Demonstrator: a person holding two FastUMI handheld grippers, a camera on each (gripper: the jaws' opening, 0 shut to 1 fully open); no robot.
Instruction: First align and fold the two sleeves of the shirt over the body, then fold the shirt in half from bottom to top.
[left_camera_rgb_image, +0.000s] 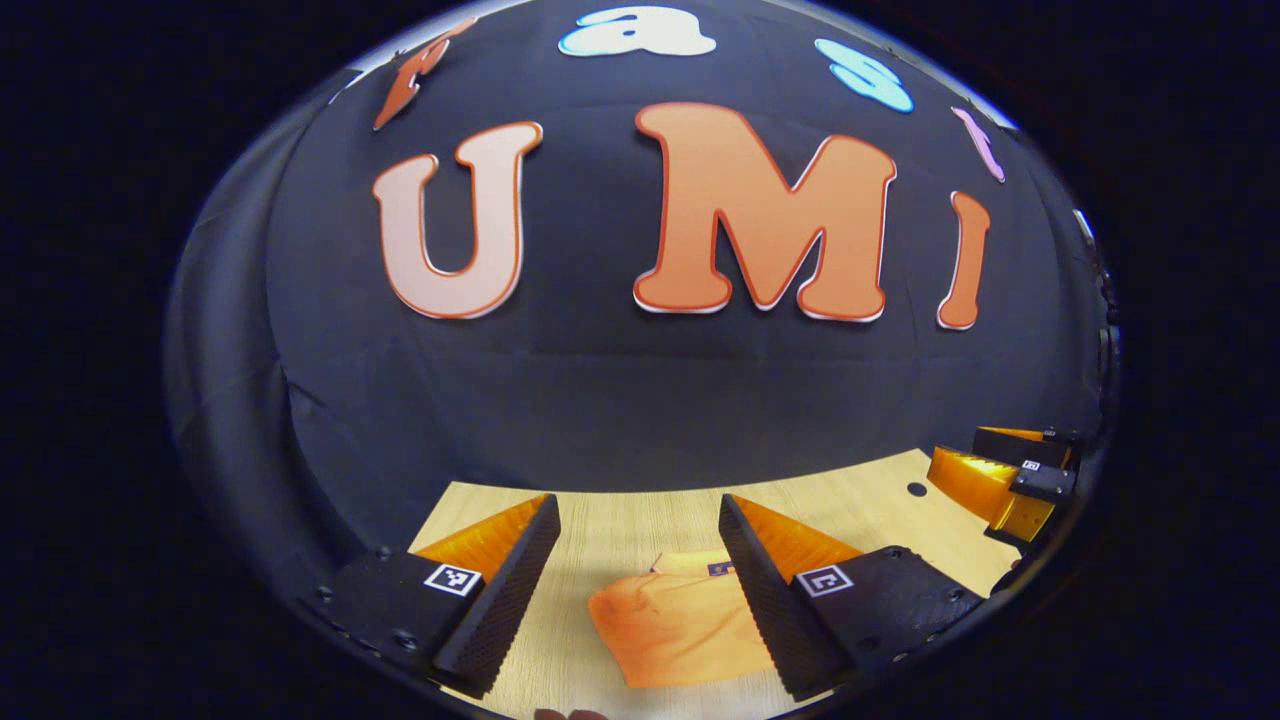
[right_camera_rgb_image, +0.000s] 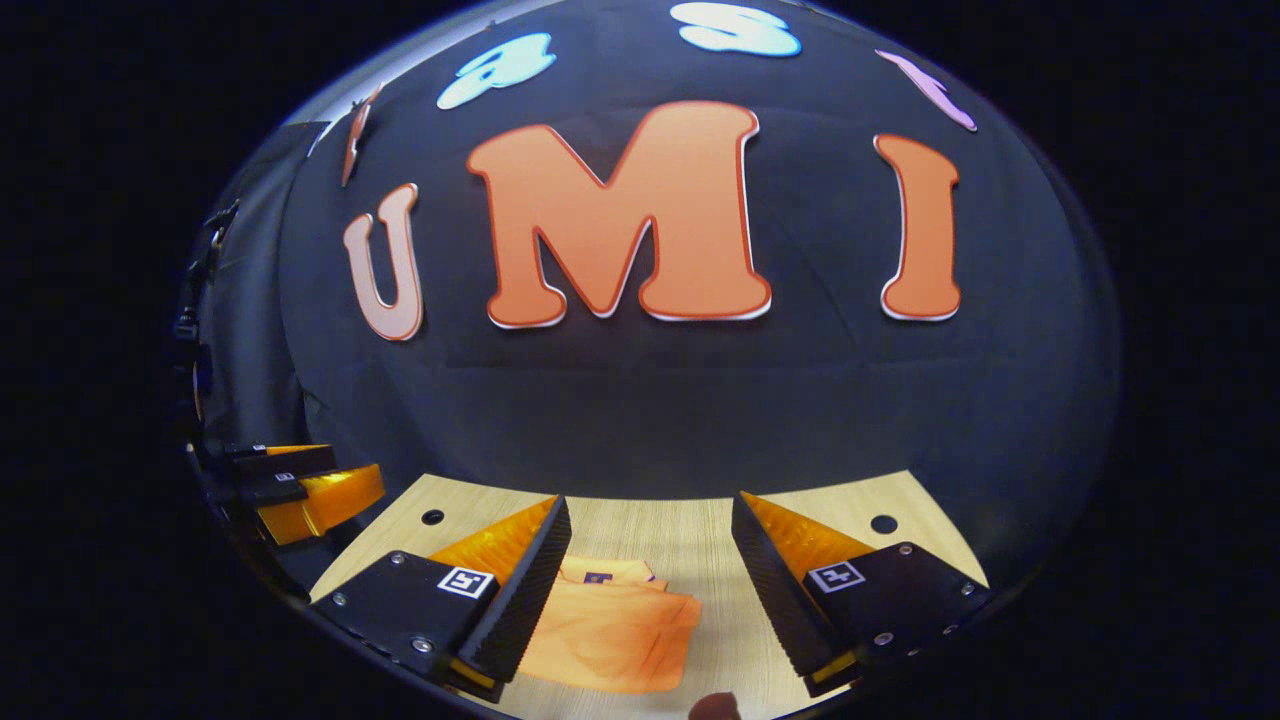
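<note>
The orange shirt (left_camera_rgb_image: 680, 625) lies on the wooden worktop (left_camera_rgb_image: 640, 520) as a compact, layered rectangle, so the folding looks essentially done. The left hand-held gripper (left_camera_rgb_image: 640, 590) hovers over it, fingers spread and empty, shirt toward five o'clock. The right hand-held gripper (right_camera_rgb_image: 650, 590) hangs likewise apart (shirt at seven o'clock), presumably clear so nothing gets disturbed. No containers about.

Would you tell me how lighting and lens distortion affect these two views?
Left gripper view: strong fisheye bowing, the wooden table evenly lit, the orange shirt sharp between the open left gripper. Right gripper view: same bowing, edges dim, the right gripper open above the shirt.
</note>
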